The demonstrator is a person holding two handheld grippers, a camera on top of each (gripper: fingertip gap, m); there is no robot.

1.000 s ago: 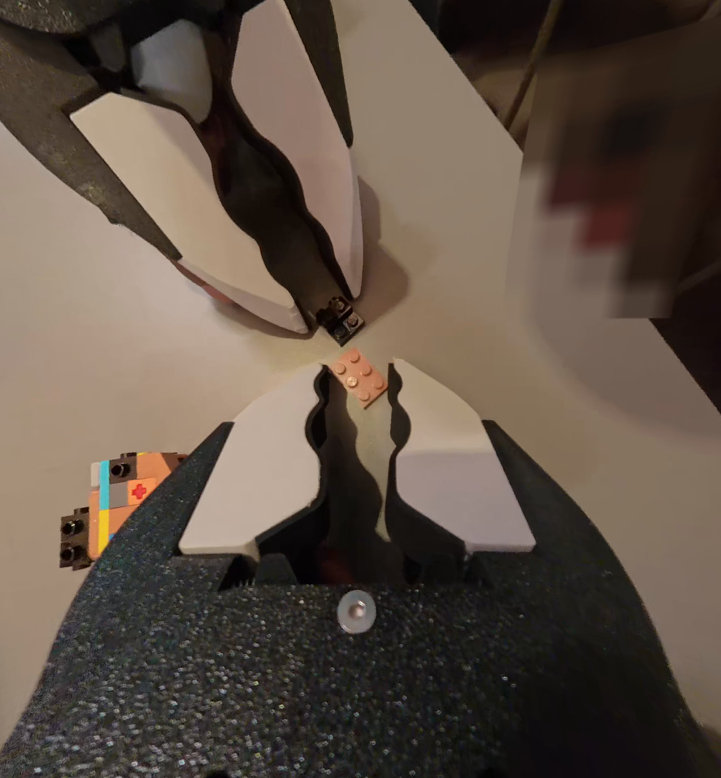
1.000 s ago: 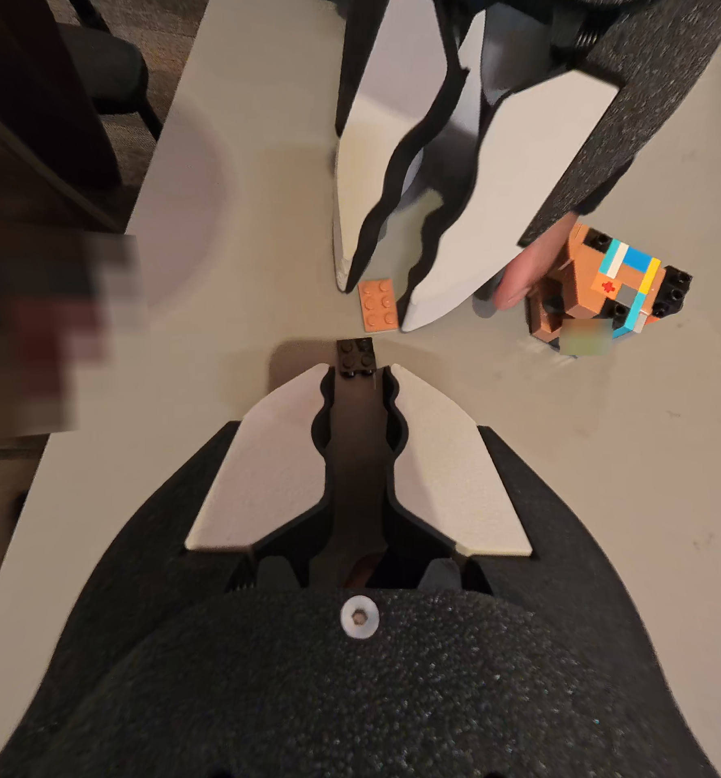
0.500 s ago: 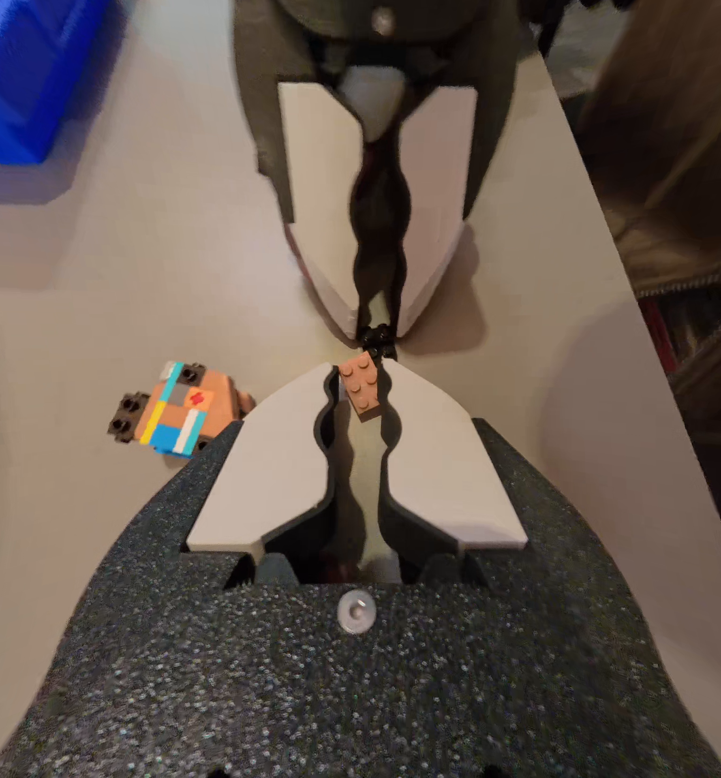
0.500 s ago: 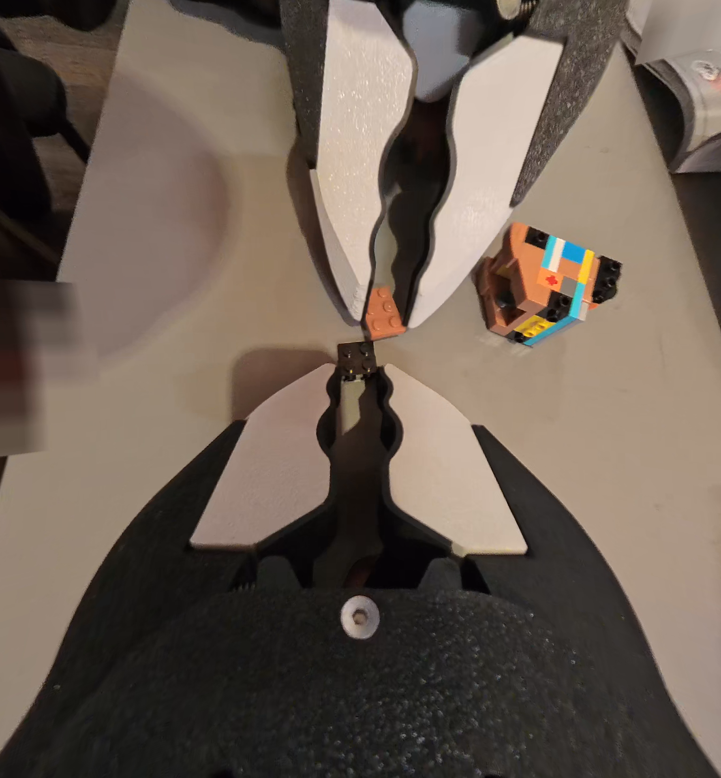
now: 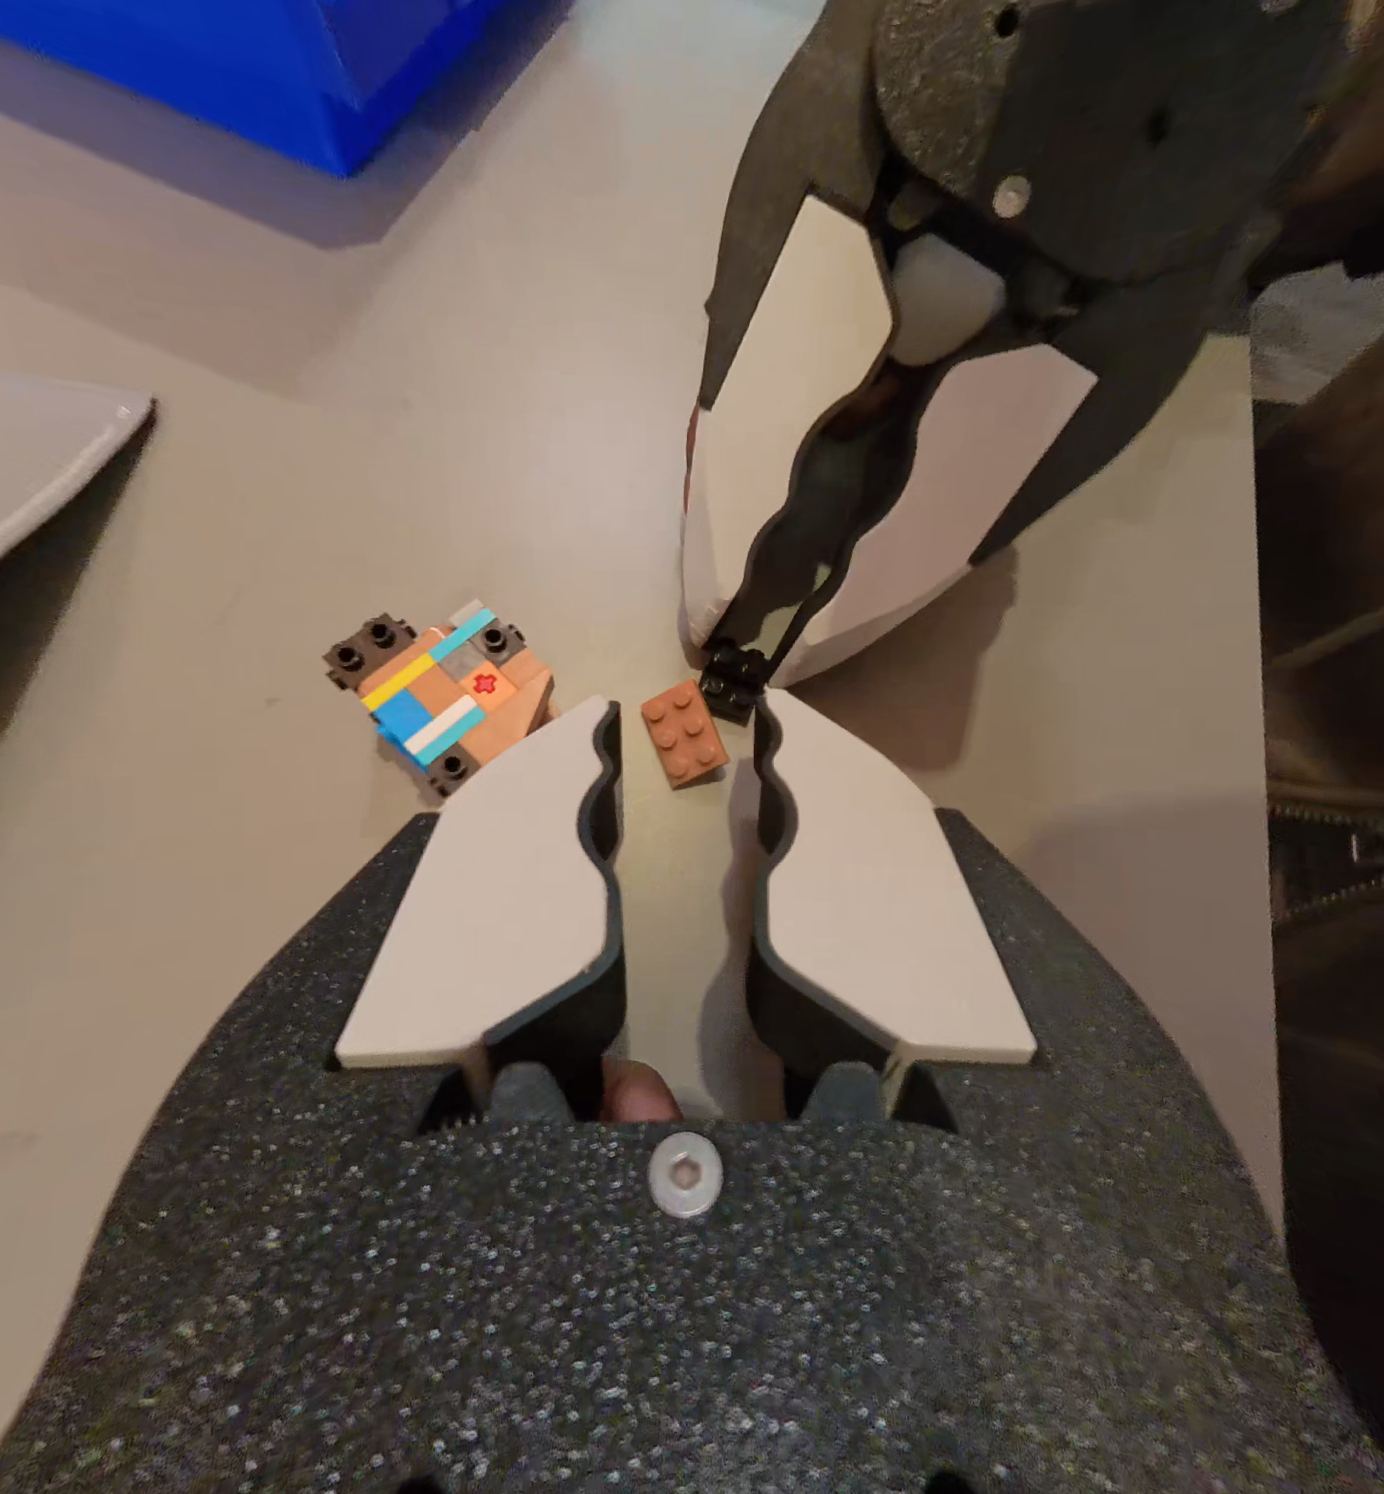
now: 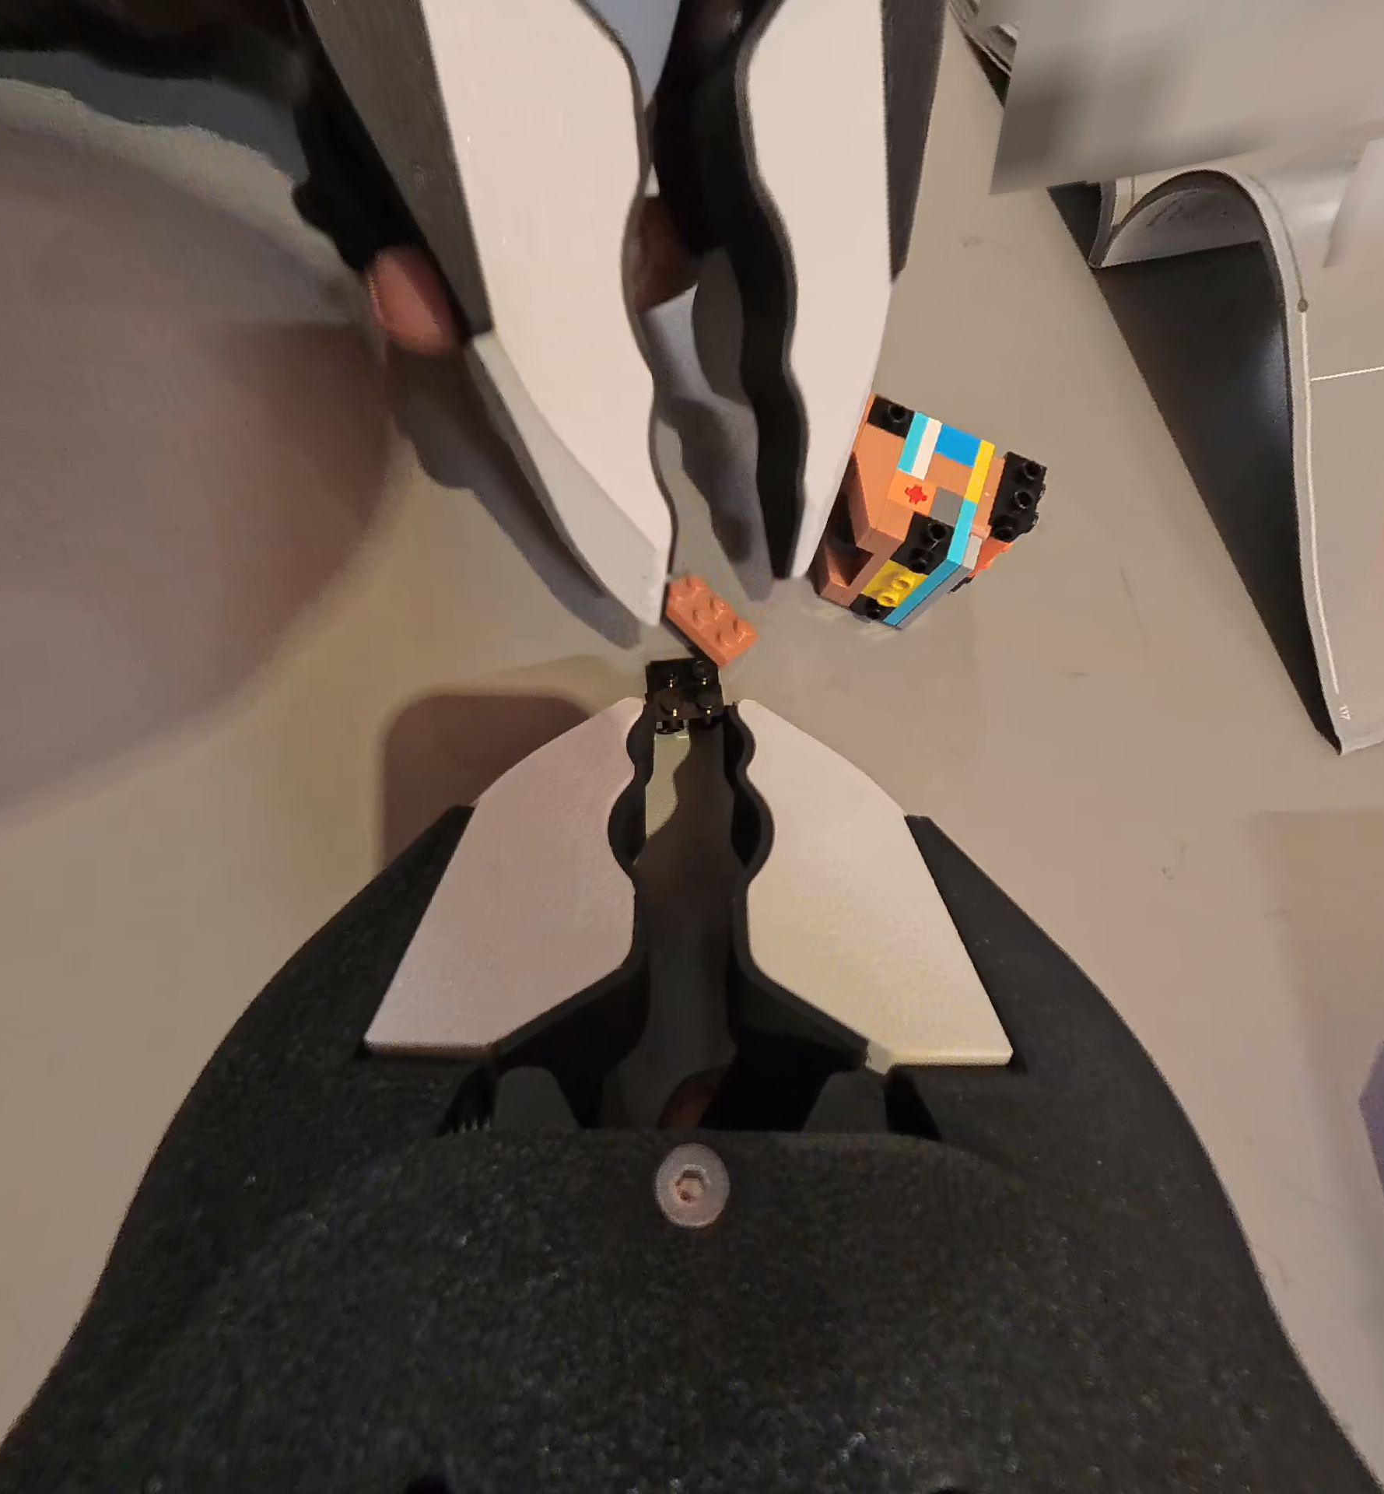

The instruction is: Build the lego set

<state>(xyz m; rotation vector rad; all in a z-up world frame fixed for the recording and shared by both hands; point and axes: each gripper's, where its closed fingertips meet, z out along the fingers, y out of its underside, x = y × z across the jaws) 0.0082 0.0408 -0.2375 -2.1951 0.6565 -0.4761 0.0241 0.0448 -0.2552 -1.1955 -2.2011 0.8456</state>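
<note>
My left gripper [image 5: 684,707] is open. An orange-brown 2x3 plate [image 5: 684,732] lies loose between its fingertips, apart from both pads. A corner of the plate touches a small black brick [image 5: 733,675], which my right gripper [image 5: 741,659] is shut on just above the table. In the right wrist view the black brick [image 6: 684,695] sits in my right gripper [image 6: 686,705], and the plate [image 6: 708,616] lies tilted against it under the left gripper [image 6: 721,582]. I cannot tell whether the two are joined. The partly built, multicoloured model [image 5: 438,695] [image 6: 931,509] lies close to the left gripper.
A blue bin [image 5: 268,73] stands at the far left of the beige table [image 5: 187,889]. A white tray edge [image 5: 17,469] is at the left. An open booklet [image 6: 1238,404] lies beyond the model. The table edge [image 5: 1258,728] runs close on the right. My two grippers' fingertips are within a few centimetres of each other.
My left gripper has opened and let go of the orange-brown plate, which now rests against the black brick. Both grippers have swung round, and the model now lies nearer the left fingers.
</note>
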